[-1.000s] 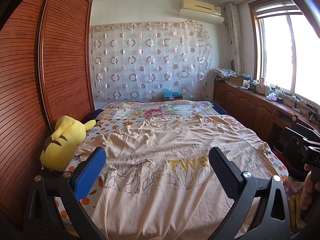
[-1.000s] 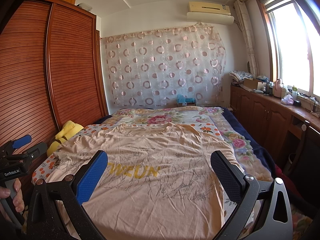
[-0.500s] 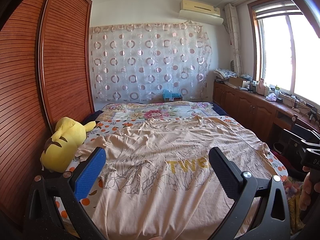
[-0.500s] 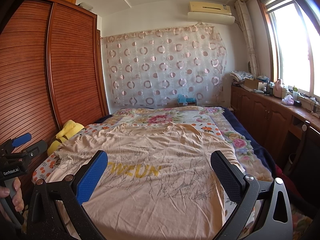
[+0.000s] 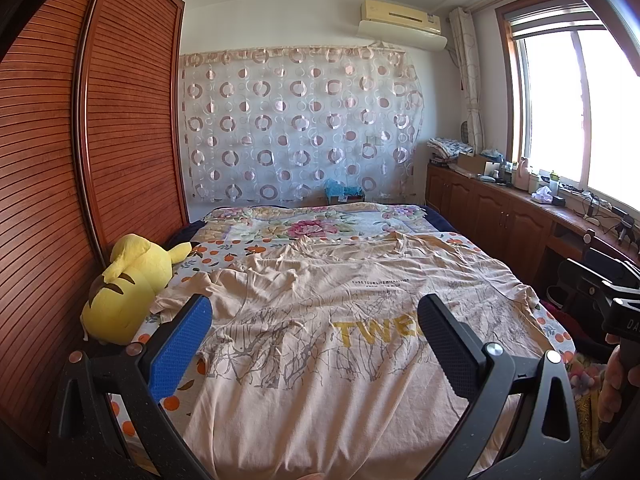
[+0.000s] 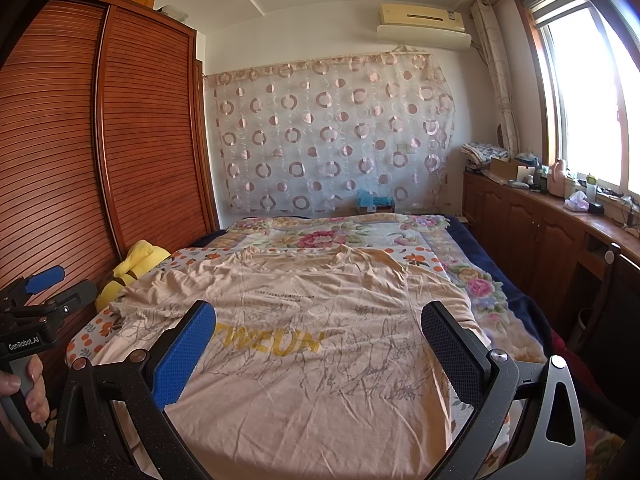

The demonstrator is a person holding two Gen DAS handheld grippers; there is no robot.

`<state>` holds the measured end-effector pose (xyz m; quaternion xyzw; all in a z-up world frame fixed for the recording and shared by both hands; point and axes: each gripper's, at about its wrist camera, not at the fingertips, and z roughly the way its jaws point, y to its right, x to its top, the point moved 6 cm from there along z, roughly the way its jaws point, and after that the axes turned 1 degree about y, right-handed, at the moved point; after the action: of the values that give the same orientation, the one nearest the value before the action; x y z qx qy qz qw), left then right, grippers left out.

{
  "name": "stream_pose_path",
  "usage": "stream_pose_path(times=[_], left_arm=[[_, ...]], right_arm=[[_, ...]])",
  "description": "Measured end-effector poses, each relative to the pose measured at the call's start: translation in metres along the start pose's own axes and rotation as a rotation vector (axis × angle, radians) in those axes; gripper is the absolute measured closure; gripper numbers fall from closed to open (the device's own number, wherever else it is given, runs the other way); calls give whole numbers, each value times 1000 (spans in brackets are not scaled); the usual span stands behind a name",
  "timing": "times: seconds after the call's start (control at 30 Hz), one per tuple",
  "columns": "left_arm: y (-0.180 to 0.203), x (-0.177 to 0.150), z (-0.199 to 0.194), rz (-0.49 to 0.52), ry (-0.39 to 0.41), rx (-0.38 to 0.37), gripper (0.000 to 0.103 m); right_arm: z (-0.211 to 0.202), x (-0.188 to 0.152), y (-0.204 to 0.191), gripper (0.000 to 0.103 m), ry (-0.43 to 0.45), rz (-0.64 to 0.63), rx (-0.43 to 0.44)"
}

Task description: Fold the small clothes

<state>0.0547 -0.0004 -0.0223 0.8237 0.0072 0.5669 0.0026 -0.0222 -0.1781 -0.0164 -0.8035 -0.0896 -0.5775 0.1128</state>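
Note:
A beige T-shirt with yellow letters and a grey branch print lies spread flat, front up, on the bed. It also shows in the right wrist view. My left gripper is open and empty, held above the shirt's near hem. My right gripper is open and empty, also above the near hem, further right. Each gripper shows at the edge of the other's view: the right one, the left one.
A yellow plush toy lies at the bed's left edge by the wooden wardrobe. A floral quilt covers the far bed. A wooden counter with clutter runs under the window on the right.

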Motion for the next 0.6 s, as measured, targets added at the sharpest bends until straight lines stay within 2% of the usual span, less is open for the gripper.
stream_pose_path(times=[0.3,0.6], left_arm=[[-5,2,0,-1,-13,-4,0],[-55,-23,16,-22,-87,24,0]], right_arm=[[3,-2,-3,0,0,0,12],[28,-12,-18,0,-38,-15,87]])
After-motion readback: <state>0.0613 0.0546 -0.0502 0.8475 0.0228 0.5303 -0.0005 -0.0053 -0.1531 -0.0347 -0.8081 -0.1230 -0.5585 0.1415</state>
